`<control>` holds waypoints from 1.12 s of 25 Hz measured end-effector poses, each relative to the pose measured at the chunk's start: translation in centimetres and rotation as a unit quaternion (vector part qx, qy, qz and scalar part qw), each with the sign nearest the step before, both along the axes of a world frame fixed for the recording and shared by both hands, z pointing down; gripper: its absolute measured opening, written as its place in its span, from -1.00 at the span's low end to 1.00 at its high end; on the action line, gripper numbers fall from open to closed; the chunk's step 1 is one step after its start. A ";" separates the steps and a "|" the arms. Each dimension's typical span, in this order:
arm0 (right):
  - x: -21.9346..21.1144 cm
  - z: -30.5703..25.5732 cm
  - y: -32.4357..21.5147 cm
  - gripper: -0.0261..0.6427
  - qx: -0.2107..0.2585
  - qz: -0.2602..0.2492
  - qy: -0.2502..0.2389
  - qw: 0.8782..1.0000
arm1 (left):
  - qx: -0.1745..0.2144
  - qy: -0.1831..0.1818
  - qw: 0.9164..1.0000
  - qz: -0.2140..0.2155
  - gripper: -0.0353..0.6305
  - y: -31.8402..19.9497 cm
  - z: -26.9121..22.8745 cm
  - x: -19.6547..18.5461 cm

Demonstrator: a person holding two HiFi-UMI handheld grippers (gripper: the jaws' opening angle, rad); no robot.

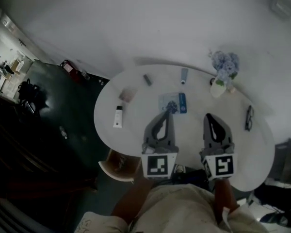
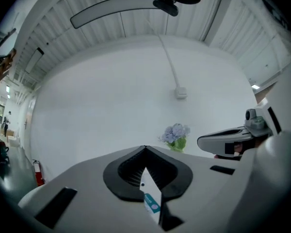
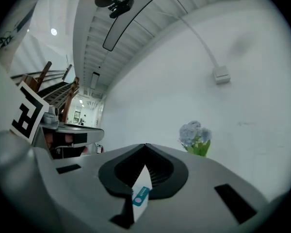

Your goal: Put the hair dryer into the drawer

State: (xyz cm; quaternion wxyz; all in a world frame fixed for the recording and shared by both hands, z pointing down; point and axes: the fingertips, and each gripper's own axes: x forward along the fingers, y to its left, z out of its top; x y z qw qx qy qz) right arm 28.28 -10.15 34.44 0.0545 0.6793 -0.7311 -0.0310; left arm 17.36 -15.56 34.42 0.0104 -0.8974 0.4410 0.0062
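Vase (image 1: 217,90) on table (image 1: 136,125) holds blue flowers (image 1: 225,65); left tongs (image 1: 170,111), right tongs (image 1: 208,115) closed.

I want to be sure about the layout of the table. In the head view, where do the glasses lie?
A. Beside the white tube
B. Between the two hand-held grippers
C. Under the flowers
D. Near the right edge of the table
D: the glasses lie close to the right rim of the table, far from the tube on the left side.
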 end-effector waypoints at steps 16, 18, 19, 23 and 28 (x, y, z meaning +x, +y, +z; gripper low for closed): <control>5.4 -0.4 3.4 -0.91 0.008 0.097 -0.005 0.995 | -0.005 -0.002 0.995 0.101 -0.88 3.0 0.5 7.4; 5.4 -0.2 3.4 -0.91 0.005 0.096 -0.004 0.995 | -0.009 -0.003 0.995 0.102 -0.88 3.0 0.7 7.4; 5.4 -0.2 3.3 -0.91 0.005 0.095 -0.002 0.996 | -0.012 -0.003 0.995 0.101 -0.88 2.9 0.8 7.3; 5.2 -0.1 3.2 -0.91 0.005 0.091 -0.001 0.996 | -0.012 -0.005 0.996 0.094 -0.88 2.7 1.1 7.0; 5.1 -0.2 2.9 -0.91 0.007 0.092 -0.003 0.996 | -0.015 -0.002 0.996 0.090 -0.88 2.5 1.2 6.7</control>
